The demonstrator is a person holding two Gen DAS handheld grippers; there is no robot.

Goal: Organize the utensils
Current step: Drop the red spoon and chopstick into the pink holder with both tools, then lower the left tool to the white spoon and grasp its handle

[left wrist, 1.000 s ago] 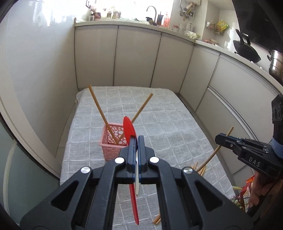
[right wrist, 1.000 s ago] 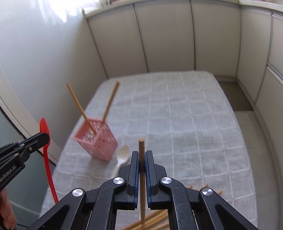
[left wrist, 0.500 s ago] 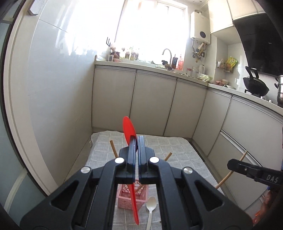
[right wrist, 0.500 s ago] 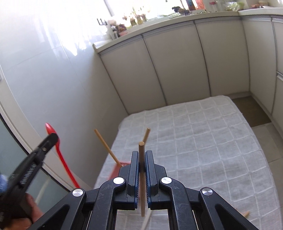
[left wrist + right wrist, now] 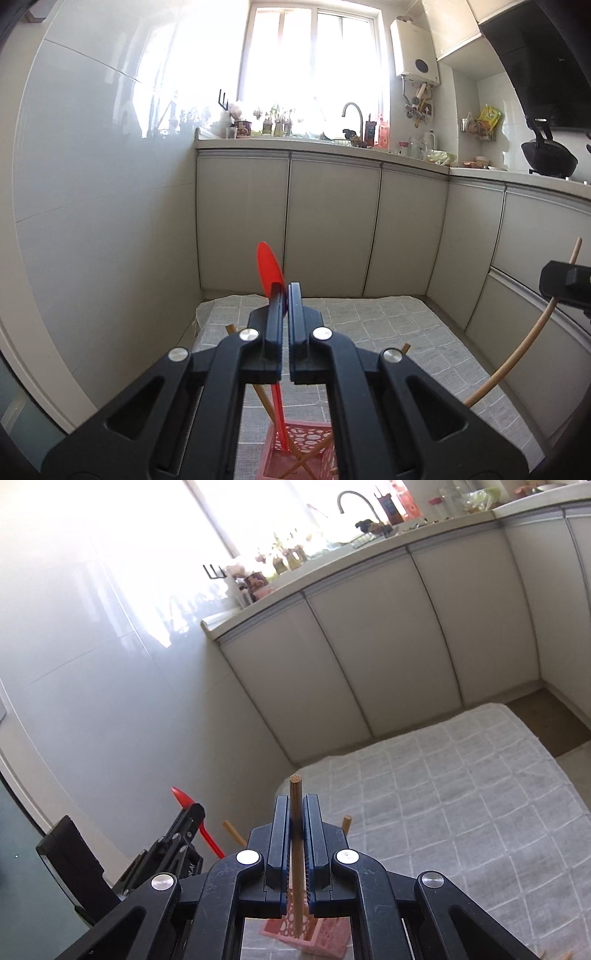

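Left wrist view: the left claw [image 5: 284, 295] is clamped on a red spoon [image 5: 269, 266], bowl up above the tips and handle hanging down. The handle's lower end looks to be just inside the pink basket [image 5: 295, 456] at the bottom edge, beside two chopsticks [image 5: 306, 458] already leaning in it. The basket stands on a surface covered with a grey checked cloth [image 5: 388, 325]. At the right edge the right claw [image 5: 565, 284] grips another chopstick [image 5: 524, 350], well apart from the basket.

The risk here, as I judge it: the spoon hangs at a slight slant, so if let go from this height it may tip against the rim, lever the light basket over, or knock the leaning chopsticks out. The claw's body hides most of the basket mouth, so the aim is partly blind.

Right wrist view: the right claw [image 5: 297, 812] is shut on the chopstick [image 5: 296, 834], held upright, its lower end seen against the basket [image 5: 325, 936] below; whether it is over the opening or short of it I cannot tell. The left claw [image 5: 194, 810] with the spoon [image 5: 181, 795] is near on the left.

Both claws are heading for one small basket, so they could bump, or one utensil could jam the other's way in. A chopstick dropped outside would roll on the cloth.
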